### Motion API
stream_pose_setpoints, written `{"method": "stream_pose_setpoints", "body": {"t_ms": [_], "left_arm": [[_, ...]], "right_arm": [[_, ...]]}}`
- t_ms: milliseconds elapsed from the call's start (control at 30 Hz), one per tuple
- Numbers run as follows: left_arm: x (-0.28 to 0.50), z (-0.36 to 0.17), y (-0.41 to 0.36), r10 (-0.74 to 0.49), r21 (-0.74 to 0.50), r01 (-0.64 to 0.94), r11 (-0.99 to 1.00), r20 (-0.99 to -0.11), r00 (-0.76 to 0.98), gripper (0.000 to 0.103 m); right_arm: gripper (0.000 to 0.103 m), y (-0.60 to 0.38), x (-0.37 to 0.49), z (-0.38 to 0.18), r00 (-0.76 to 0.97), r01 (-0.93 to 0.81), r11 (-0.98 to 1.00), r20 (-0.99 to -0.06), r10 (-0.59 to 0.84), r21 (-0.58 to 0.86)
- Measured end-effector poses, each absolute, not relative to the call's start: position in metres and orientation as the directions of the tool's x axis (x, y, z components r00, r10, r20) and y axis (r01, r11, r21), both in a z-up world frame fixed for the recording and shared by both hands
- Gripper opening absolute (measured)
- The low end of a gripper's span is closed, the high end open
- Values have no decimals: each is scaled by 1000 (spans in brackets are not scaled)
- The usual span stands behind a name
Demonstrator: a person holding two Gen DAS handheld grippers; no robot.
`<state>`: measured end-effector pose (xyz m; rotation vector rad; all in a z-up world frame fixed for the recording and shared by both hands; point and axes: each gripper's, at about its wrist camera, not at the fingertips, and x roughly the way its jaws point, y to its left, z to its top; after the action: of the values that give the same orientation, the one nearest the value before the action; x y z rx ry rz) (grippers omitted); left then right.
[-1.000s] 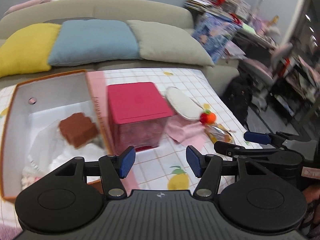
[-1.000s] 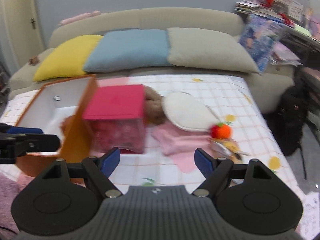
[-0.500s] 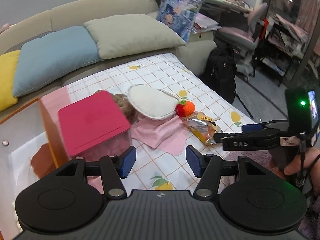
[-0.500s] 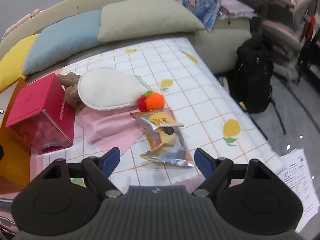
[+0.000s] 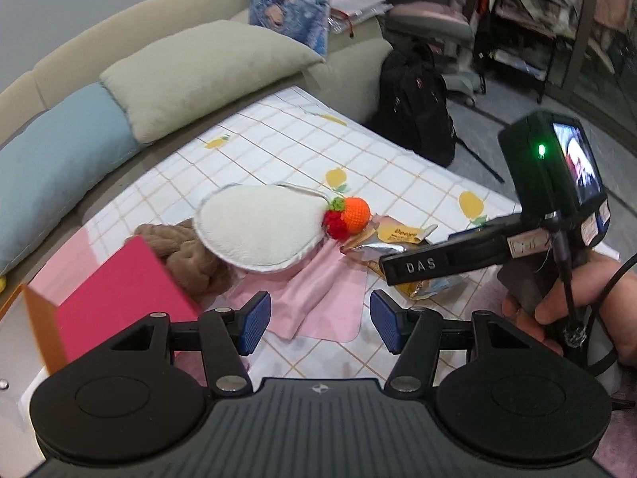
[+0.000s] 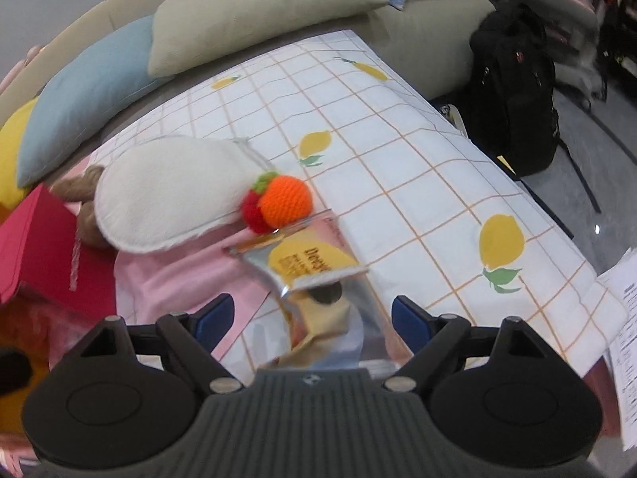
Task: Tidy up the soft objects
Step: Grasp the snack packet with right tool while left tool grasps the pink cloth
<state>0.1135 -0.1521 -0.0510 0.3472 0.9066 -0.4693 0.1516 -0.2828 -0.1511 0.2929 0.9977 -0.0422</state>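
Pink cloth lies flat on the lemon-print checked tablecloth, and most of the soft things sit on or against it. A white oval pad rests across its far edge, partly covering a brown plush toy that pokes out on the left. Touching the pad's right end is a crocheted orange and red fruit, and just beside that lies a torn foil snack packet with a yellow label, its near end lapping over the cloth.

The left gripper hovers above the cloth's near edge with its jaws spread and nothing between the blue pads. In the right wrist view, the right gripper is angled down over the snack packet; its jaws stand wide apart with the packet's crumpled near end lying between them, and the pads do not press on it. In the left wrist view the right gripper's black finger marked DAS crosses in front of the packet and hides much of it, and a hand grips the handle below a small lit screen.

To the left, a red box stands close against the plush toy and the cloth, with an orange box wall beside it. Behind the table runs a beige sofa with a grey-green cushion, a blue cushion and a yellow cushion. A black backpack stands on the floor past the table's right corner, and loose papers lie at the near right.
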Motion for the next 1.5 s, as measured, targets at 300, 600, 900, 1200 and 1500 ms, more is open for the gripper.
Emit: {"method": "stream_pose_setpoints", "body": {"t_ms": [300, 600, 900, 1200, 1500], "left_arm": [[137, -94, -176, -172, 177, 588, 790, -856, 488, 70], [162, -135, -189, -79, 248, 575, 780, -872, 483, 81], [173, -160, -178, -71, 178, 466, 867, -881, 468, 89], [183, -159, -159, -168, 3, 388, 922, -898, 406, 64], [180, -155, -165, -162, 8, 409, 912, -911, 380, 3]], "right_arm": [[71, -286, 164, -167, 513, 201, 952, -853, 98, 231], [42, -289, 159, -168, 528, 203, 944, -841, 119, 261], [42, -292, 159, -170, 534, 212, 930, -833, 148, 301], [42, -292, 160, -170, 536, 199, 935, -831, 149, 295], [42, -292, 159, -170, 539, 189, 937, -829, 151, 293]]}}
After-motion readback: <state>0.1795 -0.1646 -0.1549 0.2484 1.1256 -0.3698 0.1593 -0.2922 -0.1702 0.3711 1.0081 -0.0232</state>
